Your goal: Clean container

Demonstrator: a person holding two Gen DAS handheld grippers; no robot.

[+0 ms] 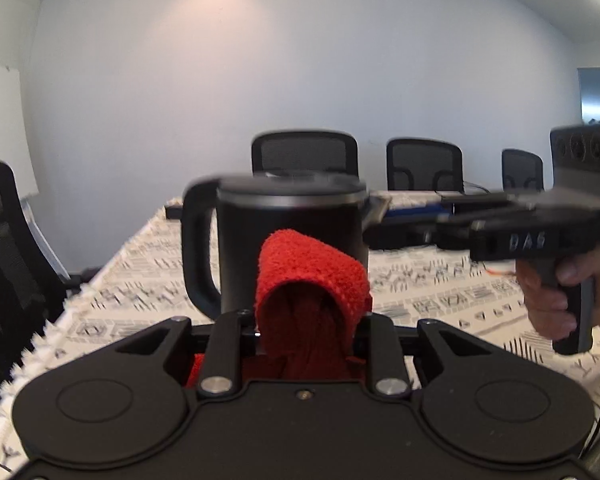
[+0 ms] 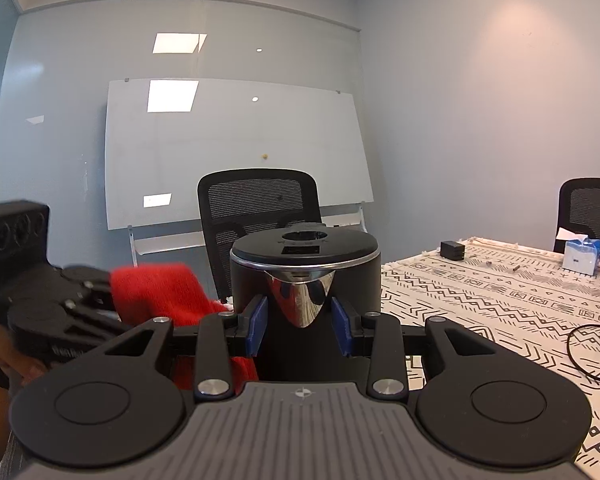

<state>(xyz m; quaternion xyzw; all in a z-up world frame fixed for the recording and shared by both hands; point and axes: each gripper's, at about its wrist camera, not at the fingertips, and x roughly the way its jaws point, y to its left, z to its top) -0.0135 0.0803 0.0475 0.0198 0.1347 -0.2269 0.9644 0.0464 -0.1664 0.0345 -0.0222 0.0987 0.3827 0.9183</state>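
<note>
1. The kettle (image 1: pixel 292 240) stands upright on the patterned cloth (image 1: pixel 440 300) near the table's end, lid on, long axis vertical.
2. The left gripper (image 1: pixel 312 320) is clenched on a red towel (image 1: pixel 312 280). The towel's folded front sits against, or just short of, the kettle's side wall; the left view cannot settle which.
3. Seen from the left gripper, the kettle is straight ahead, its handle (image 1: pixel 196 248) off to the left and its spout to the right.
4. The right gripper (image 2: pixel 300 320) faces the spout (image 2: pixel 300 300). Its blue pads (image 2: pixel 257 326) stand spread on either side of the kettle, apparently not pressing it.
5. Both grippers are close to the kettle; I judge the left, carrying the towel, does the wiping across the wall.
</note>
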